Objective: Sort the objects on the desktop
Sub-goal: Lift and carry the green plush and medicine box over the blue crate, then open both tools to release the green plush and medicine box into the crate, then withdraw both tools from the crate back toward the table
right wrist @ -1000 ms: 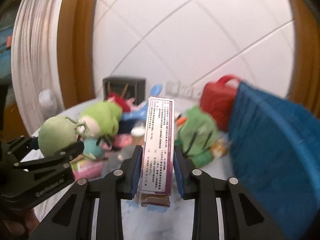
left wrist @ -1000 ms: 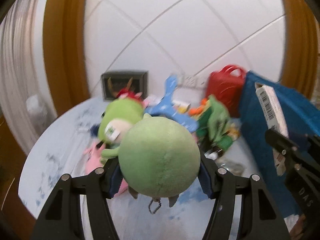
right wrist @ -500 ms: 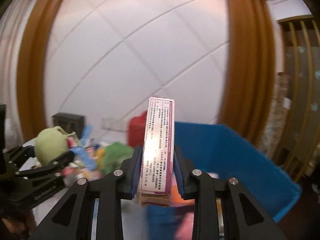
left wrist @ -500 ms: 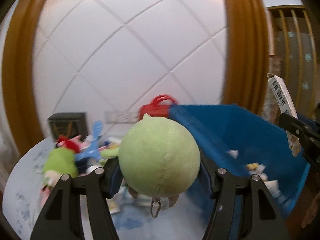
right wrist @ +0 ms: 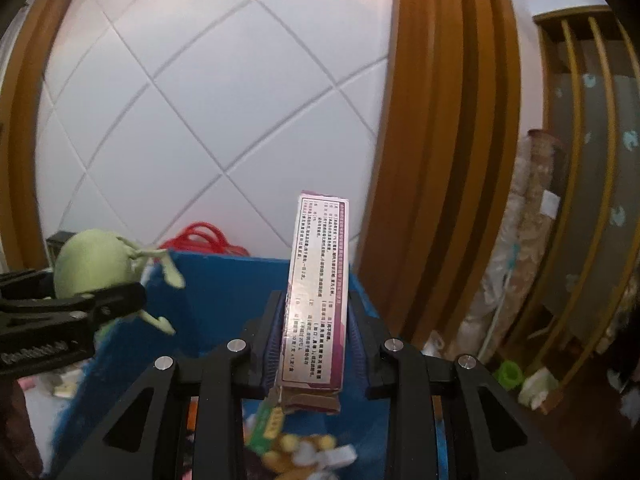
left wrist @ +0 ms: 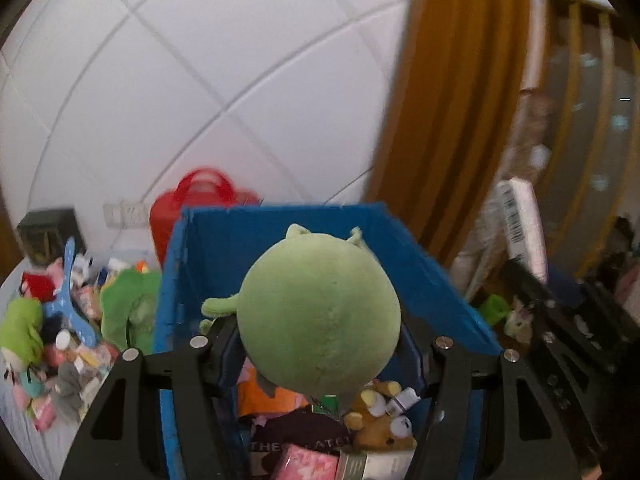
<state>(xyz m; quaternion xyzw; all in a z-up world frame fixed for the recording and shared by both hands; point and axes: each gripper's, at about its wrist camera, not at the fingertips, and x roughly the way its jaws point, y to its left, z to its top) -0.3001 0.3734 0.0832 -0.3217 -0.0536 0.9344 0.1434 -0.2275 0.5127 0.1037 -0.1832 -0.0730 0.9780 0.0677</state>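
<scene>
Overhead, left fingers (left wrist: 224,340) clamp a plush (left wrist: 320,320), right fingers (right wrist: 276,332) a carton (right wrist: 316,300), above a blue bin (left wrist: 280,220).

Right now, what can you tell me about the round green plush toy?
The round green plush toy is soft and fuzzy, pale green, shaped like a ball, with a seam down its middle. Two little ears poke up at the top, and thin floppy limbs stick out at its side. A small metal chain hangs underneath. The left gripper squeezes it from both sides and holds it in the air above the open blue bin, which already has toys and boxes inside. Nothing else touches it.
</scene>
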